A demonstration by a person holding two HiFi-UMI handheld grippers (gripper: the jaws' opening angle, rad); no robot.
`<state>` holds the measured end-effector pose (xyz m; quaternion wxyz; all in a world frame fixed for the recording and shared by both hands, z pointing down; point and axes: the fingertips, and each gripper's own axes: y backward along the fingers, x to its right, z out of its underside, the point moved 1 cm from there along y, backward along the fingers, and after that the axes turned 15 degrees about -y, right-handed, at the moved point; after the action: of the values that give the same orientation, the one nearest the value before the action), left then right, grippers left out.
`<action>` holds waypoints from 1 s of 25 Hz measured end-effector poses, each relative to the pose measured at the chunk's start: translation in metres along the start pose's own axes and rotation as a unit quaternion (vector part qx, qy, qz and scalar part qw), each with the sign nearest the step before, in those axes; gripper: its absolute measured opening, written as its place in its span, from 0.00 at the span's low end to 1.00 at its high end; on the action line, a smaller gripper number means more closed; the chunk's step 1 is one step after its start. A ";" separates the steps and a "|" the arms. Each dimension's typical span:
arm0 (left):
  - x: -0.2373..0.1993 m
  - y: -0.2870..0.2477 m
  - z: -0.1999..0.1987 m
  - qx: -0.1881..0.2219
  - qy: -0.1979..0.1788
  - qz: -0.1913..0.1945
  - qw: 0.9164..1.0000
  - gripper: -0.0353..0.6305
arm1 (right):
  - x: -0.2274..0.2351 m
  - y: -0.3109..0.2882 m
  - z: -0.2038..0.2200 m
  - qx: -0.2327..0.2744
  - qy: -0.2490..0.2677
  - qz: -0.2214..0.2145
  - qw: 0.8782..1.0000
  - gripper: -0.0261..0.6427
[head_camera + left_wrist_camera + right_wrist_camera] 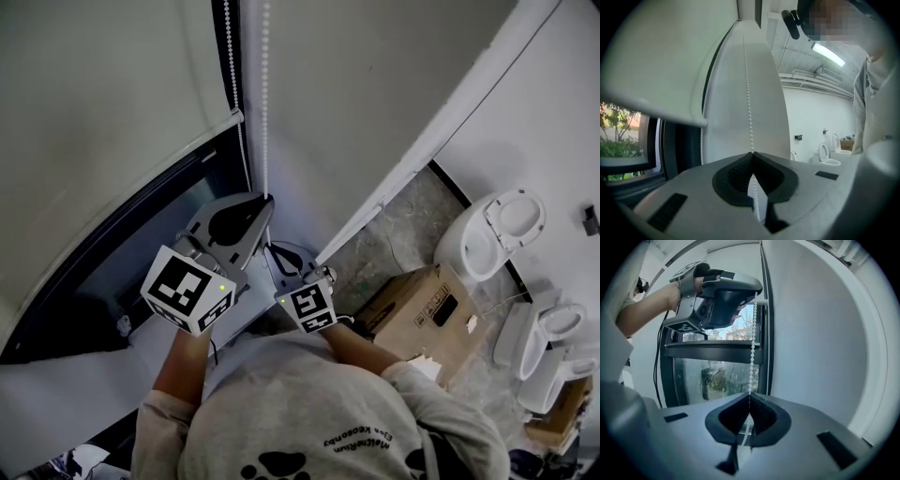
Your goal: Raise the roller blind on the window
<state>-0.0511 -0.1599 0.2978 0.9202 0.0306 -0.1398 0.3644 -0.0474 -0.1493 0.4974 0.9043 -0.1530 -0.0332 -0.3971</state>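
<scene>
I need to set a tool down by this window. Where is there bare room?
Bare: the white ledge below the dark window frame; the concrete floor between wall and cardboard box. Crowded: toilets at right.

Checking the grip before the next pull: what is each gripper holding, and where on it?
Both are shut on one strand of the bead chain, pinched at the jaw tips: the left gripper higher up, the right gripper just below it.
</scene>
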 end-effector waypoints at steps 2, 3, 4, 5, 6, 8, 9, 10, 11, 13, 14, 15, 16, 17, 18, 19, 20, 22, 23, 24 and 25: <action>0.005 0.000 0.014 -0.004 0.015 -0.001 1.000 0.07 | 0.001 -0.002 0.014 -0.011 -0.002 0.001 1.000 0.05; 0.007 0.000 0.020 -0.008 0.019 -0.001 1.000 0.07 | 0.002 -0.004 0.021 -0.016 -0.005 0.002 1.000 0.05; 0.010 0.000 0.027 -0.012 0.023 -0.002 1.000 0.07 | 0.003 -0.004 0.027 -0.021 -0.010 0.002 1.000 0.05; 0.011 0.000 0.033 -0.014 0.027 -0.003 1.000 0.07 | 0.004 -0.005 0.033 -0.026 -0.014 0.003 1.000 0.05; 0.013 0.000 0.039 -0.016 0.033 -0.004 0.999 0.07 | 0.006 -0.006 0.039 -0.030 -0.019 0.003 0.999 0.05; 0.014 0.000 0.050 -0.018 0.043 -0.009 0.999 0.07 | 0.008 -0.008 0.049 -0.037 -0.026 0.005 0.999 0.05; 0.015 0.000 0.055 -0.020 0.046 -0.011 0.999 0.07 | 0.009 -0.008 0.054 -0.041 -0.029 0.005 0.999 0.05; 0.016 0.000 0.060 -0.022 0.050 -0.012 0.998 0.07 | 0.010 -0.009 0.059 -0.045 -0.030 0.006 0.998 0.05; 0.018 0.000 0.064 -0.024 0.054 -0.013 0.998 0.07 | 0.010 -0.010 0.064 -0.050 -0.030 0.007 0.998 0.05; 0.022 0.000 0.072 -0.027 0.061 -0.012 0.998 0.07 | 0.011 -0.011 0.072 -0.058 -0.023 0.009 0.998 0.05; 0.025 0.000 0.075 -0.028 0.064 -0.013 0.997 0.07 | 0.011 -0.011 0.075 -0.062 -0.021 0.009 0.998 0.05; 0.026 0.000 0.077 -0.028 0.066 -0.013 0.997 0.07 | 0.011 -0.012 0.078 -0.065 -0.019 0.008 0.998 0.05; 0.028 0.000 0.079 -0.028 0.069 -0.014 0.997 0.07 | 0.011 -0.013 0.081 -0.069 -0.018 0.007 0.997 0.05; 0.029 0.000 0.082 -0.028 0.071 -0.016 0.997 0.07 | 0.011 -0.014 0.083 -0.073 -0.017 0.006 0.997 0.05; 0.029 0.001 0.084 -0.030 0.073 -0.016 0.997 0.07 | 0.011 -0.015 0.085 -0.076 -0.016 0.006 0.997 0.05; 0.030 0.001 0.086 -0.031 0.074 -0.017 0.997 0.07 | 0.011 -0.016 0.087 -0.080 -0.015 0.005 0.997 0.05; 0.030 0.001 0.088 -0.033 0.074 -0.018 0.997 0.07 | 0.010 -0.017 0.090 -0.083 -0.013 0.004 0.996 0.05; 0.030 0.001 0.092 -0.035 0.077 -0.019 0.996 0.07 | 0.010 -0.018 0.093 -0.087 -0.011 0.003 0.996 0.05; 0.030 0.001 0.093 -0.035 0.079 -0.019 0.996 0.07 | 0.010 -0.018 0.094 -0.087 -0.012 0.002 0.996 0.05; 0.029 0.001 0.093 -0.035 0.080 -0.019 0.996 0.07 | 0.009 -0.018 0.094 -0.087 -0.012 0.003 0.996 0.05; 0.029 0.001 0.093 -0.035 0.079 -0.020 0.996 0.07 | 0.010 -0.018 0.094 -0.086 -0.011 0.004 0.996 0.05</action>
<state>-0.0537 -0.1547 0.3955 0.9358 -0.0278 -0.0784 0.3425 -0.0483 -0.1395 0.5927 0.8890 -0.2350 -0.0085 -0.3928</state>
